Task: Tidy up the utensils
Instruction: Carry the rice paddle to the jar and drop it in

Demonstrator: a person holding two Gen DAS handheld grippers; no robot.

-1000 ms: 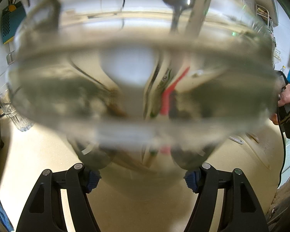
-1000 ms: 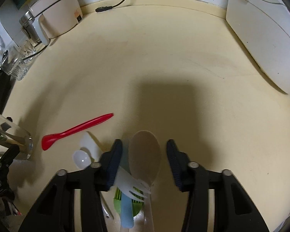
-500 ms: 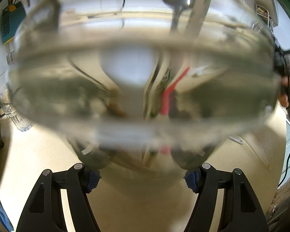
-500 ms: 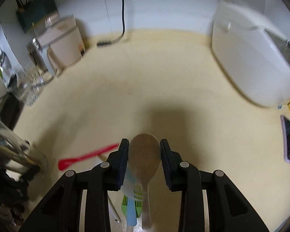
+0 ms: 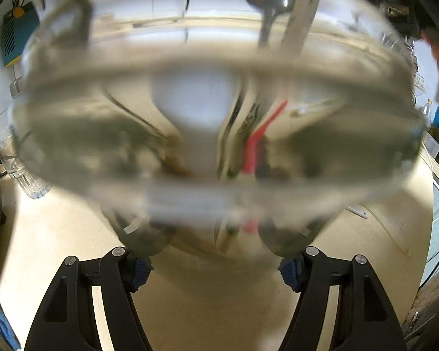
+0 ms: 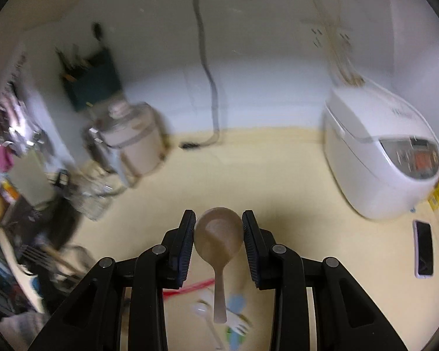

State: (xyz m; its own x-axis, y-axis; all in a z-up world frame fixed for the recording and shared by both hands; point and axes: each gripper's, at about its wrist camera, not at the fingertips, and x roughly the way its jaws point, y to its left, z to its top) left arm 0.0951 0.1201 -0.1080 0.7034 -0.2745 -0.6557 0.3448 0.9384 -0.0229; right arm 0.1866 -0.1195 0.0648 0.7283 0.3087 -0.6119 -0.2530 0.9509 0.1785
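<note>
My left gripper (image 5: pixel 215 269) is shut on a clear glass jar (image 5: pixel 213 158) that fills the left wrist view; a metal utensil (image 5: pixel 267 3) and a pale handle stand inside it. My right gripper (image 6: pixel 218 244) is shut on the bowl of a beige rice spoon (image 6: pixel 218 238) and holds it above the counter, handle hanging down. Below it on the counter lie a red spoon (image 6: pixel 190 287), a white spoon (image 6: pixel 203 311), a white fork (image 6: pixel 237 324) and a light blue utensil (image 6: pixel 235 304).
A white rice cooker (image 6: pixel 377 161) stands at the right with a phone (image 6: pixel 423 248) in front of it. A cream appliance (image 6: pixel 131 140), drinking glasses (image 6: pixel 93 199) and a black cord (image 6: pixel 207 87) are at the back left. A ribbed glass (image 5: pixel 20 169) stands left of the jar.
My right gripper closed on the rice spoon, lifted it off the counter and tilted upward, so the wall and appliances came into view. The left gripper and jar have stayed still.
</note>
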